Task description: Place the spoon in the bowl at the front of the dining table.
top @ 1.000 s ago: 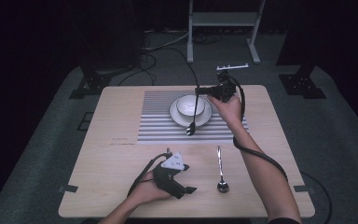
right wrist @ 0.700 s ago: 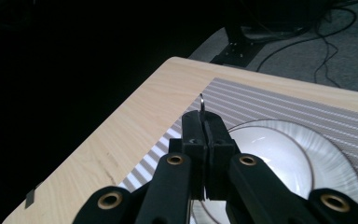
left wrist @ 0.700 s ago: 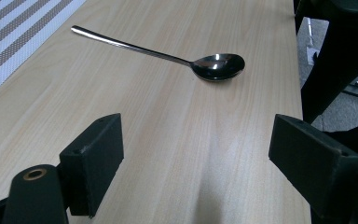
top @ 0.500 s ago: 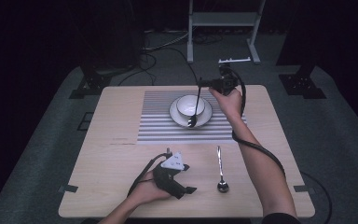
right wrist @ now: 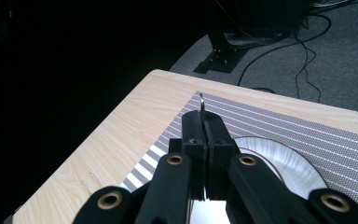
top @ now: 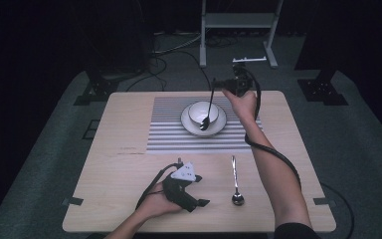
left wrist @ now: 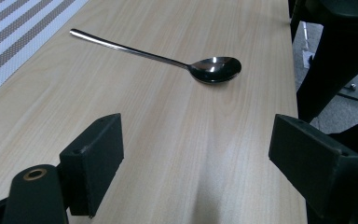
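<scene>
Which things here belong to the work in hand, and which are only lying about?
Part of the work:
- held spoon, pinched by its handle in the shut right claw, bowl end hanging over the white bowl
- plate under that bowl
- striped mat beneath them

Lying about:
- second spoon flat on the table
- open left claw, empty
- metal stand behind the table

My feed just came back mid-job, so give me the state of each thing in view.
Left hand-held gripper: open, empty, resting on the table.
Right hand-held gripper: shut on spoon handle.
Held metal spoon: hanging, tip in bowl.
White ceramic bowl: upright on plate.
Second metal spoon: lying flat, untouched.
</scene>
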The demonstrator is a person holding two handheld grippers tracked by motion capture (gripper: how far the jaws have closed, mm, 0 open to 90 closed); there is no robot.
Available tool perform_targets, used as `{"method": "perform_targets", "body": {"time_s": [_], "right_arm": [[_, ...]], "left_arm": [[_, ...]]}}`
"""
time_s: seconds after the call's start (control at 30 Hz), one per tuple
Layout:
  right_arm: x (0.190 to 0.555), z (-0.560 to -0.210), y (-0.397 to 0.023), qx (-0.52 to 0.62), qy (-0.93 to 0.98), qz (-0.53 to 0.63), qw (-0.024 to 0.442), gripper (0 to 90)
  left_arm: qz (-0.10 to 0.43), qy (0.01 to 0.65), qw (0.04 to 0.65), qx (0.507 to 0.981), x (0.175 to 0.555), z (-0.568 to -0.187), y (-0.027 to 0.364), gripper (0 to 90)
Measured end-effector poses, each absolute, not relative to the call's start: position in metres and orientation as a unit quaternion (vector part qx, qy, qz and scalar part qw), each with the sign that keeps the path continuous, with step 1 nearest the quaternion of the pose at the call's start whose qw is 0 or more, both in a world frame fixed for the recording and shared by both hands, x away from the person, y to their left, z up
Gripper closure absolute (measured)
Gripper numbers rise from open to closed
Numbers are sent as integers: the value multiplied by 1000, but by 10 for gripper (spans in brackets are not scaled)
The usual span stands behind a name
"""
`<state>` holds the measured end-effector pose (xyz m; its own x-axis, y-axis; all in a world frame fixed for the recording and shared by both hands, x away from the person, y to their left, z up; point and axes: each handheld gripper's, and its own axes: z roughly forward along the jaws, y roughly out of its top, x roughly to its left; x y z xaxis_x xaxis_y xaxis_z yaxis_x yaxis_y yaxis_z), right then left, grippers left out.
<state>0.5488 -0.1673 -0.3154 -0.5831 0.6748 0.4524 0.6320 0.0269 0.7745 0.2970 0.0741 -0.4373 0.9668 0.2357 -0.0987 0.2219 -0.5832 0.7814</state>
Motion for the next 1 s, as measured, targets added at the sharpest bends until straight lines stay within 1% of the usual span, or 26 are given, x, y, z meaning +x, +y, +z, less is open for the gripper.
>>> {"method": "perform_targets", "body": {"time_s": [0.5, 1.0], "right_arm": [[562, -305, -161, 464, 713, 524, 42, 885], [576, -320, -167, 495, 695, 519, 51, 885]], "left_arm": [[9, 128, 440, 889, 296, -437, 75, 168], [11, 127, 439, 889, 295, -437, 75, 169]]}}
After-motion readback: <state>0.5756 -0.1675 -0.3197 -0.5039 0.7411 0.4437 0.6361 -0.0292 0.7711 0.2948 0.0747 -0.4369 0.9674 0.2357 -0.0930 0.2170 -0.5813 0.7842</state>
